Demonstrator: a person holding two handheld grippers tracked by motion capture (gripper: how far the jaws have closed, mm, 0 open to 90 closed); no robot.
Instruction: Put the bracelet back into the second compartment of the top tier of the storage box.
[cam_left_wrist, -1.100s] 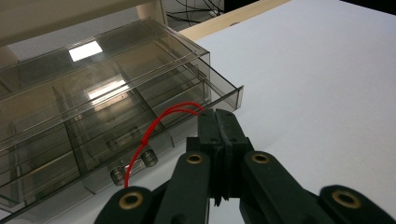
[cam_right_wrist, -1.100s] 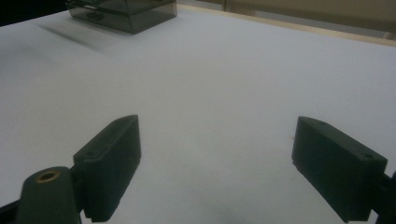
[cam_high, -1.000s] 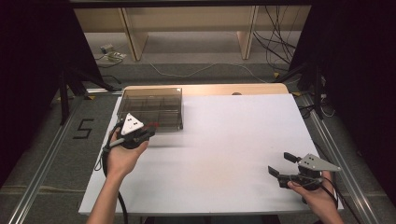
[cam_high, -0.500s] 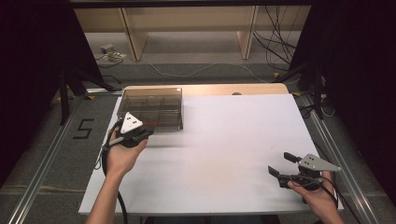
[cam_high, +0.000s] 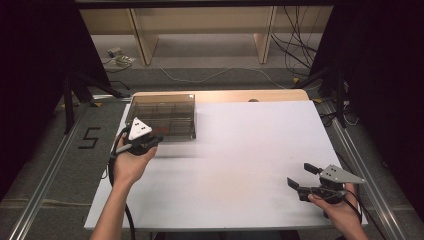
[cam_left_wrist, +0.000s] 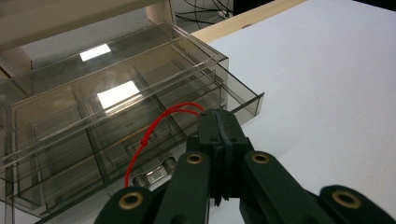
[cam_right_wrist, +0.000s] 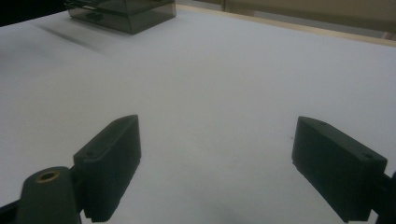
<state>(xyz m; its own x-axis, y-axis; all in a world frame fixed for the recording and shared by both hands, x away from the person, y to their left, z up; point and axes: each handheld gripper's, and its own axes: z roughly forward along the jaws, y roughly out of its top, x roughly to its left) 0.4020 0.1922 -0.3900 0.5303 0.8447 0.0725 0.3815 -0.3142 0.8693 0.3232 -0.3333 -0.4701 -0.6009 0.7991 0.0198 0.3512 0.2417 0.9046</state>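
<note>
I have the left gripper (cam_high: 150, 140) at the bench's (cam_high: 250, 150) far left corner, right against the near edge of the box (cam_high: 162, 115), a smoky clear plastic case with a hinged lid and dividers inside. In the left gripper view its jaws are clenched together, and a thin red wire (cam_left_wrist: 154, 135) loops out from between them and runs back down toward the gripper body; I cannot tell whether the wire is pinched or just passes there. The jaw tips sit beside the box's front lip, near its latch (cam_left_wrist: 152, 175). The lid looks slightly raised along the front.

The right gripper (cam_high: 302, 182) is well apart, by the near right corner, pointing left across the bare white bench top. Its jaws are released, spread wide with nothing between them. In the right gripper view I see the box (cam_right_wrist: 121, 11) far off at the top left.
</note>
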